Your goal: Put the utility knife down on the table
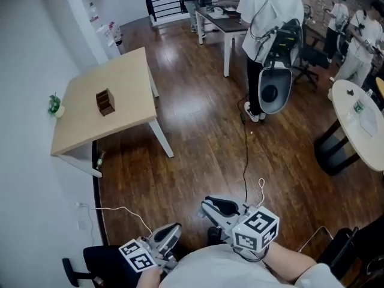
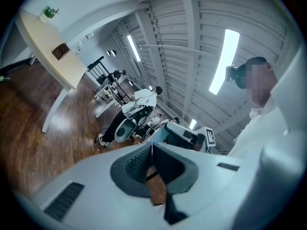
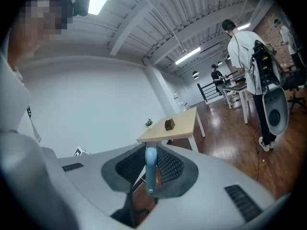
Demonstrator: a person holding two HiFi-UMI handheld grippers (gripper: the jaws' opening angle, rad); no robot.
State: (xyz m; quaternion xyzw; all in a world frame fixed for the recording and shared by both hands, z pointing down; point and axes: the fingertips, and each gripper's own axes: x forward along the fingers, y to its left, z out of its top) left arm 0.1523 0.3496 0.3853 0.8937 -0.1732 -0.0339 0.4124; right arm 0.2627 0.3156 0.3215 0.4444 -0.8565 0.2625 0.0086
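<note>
Utility knife (image 3: 150, 174) in right claw (image 3: 149, 151)

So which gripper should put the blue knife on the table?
Right. The right gripper is shut on the slim light-blue utility knife. The left gripper has its jaws together, holding nothing. The light wooden table is far from both.

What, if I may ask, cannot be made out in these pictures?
- The utility knife: the right gripper view shows only a thin blue edge clamped in the right gripper; the jaws hide whether the blade is out.
- Same knife, head view: hidden by that gripper's body.
- The brown box on the table, head view: too small to see its contents.
</note>
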